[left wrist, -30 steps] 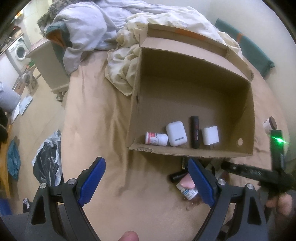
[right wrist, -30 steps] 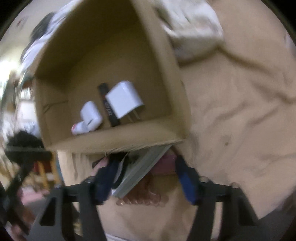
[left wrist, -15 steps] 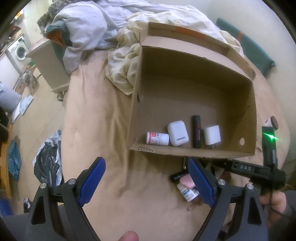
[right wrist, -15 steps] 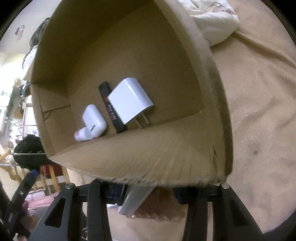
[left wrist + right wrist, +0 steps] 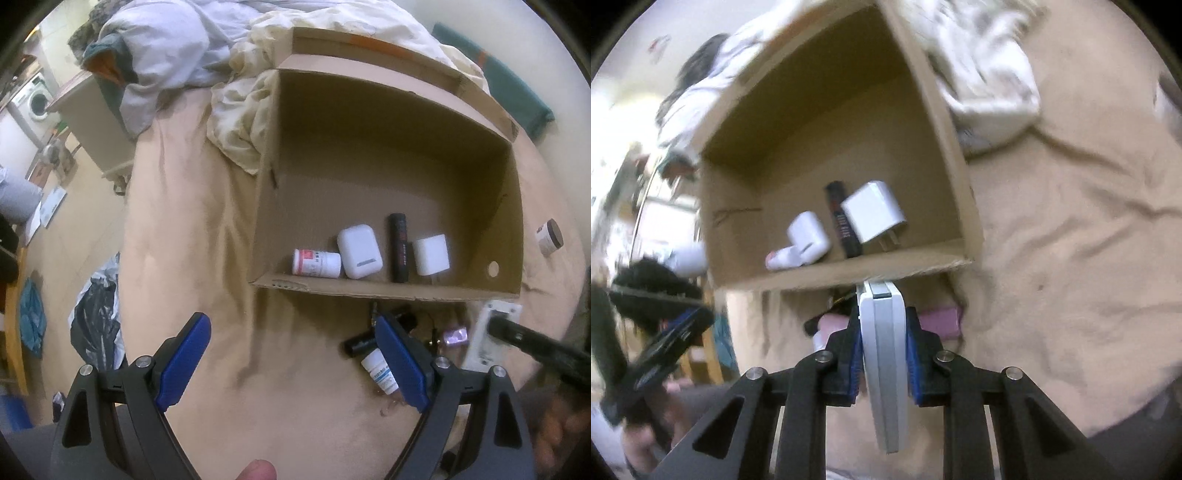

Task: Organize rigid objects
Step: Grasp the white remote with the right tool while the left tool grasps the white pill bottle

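Seen from the left wrist, steeply down and from well above: the tan bedspread (image 5: pixel 192 229) and the whole open cardboard box (image 5: pixel 384 291), the blue pads of the left gripper (image 5: pixel 295 365) at the bottom edge. From the right wrist, far closer and lower, tilted, looking over the box's near wall (image 5: pixel 849 271) into its interior, with the right gripper (image 5: pixel 882 347) in the foreground. Shared by both: the box, the white charger (image 5: pixel 431 254) (image 5: pixel 873 210), the earbud case (image 5: pixel 359 251) (image 5: pixel 808 232), the black tube (image 5: pixel 399 247) (image 5: pixel 843 218), crumpled bedding (image 5: pixel 240 122) (image 5: pixel 982 74).
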`<state>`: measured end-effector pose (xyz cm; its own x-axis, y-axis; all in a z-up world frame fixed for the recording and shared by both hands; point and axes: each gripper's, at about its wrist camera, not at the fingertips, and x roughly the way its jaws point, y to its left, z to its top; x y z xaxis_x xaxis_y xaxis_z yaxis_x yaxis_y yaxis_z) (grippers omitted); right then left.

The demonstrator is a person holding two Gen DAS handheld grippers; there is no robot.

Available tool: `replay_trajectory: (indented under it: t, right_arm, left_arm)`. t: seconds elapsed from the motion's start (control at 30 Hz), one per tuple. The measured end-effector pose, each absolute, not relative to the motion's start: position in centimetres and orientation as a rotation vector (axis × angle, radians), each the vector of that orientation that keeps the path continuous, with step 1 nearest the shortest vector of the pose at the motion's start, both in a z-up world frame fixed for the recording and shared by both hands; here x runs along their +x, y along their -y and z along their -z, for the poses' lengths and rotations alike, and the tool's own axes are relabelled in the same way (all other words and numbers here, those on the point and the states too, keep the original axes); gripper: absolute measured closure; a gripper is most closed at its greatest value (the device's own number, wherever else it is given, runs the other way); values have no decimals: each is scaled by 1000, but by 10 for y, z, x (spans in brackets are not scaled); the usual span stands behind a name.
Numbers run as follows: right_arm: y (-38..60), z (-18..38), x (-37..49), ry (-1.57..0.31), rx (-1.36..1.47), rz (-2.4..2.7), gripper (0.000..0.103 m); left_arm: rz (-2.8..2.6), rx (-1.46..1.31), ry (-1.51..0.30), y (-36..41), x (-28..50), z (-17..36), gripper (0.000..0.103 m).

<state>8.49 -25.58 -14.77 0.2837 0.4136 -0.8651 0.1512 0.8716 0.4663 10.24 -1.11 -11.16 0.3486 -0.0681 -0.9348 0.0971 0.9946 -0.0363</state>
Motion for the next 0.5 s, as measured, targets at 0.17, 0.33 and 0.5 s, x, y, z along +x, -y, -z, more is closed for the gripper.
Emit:
replay_trajectory:
  t: [0.17, 0.33, 0.5]
  right_arm:
    - [254, 103, 81, -1191, 329, -231, 81]
    - [262, 99, 86, -1114, 322, -251, 81]
    - [263, 104, 85, -1115, 356, -234, 81]
  left_arm:
    - [115, 73, -1214, 19, 100, 117, 14]
    - [143, 165, -1250, 32, 94, 135, 14]
    - [240, 305, -1292, 58, 81, 158, 14]
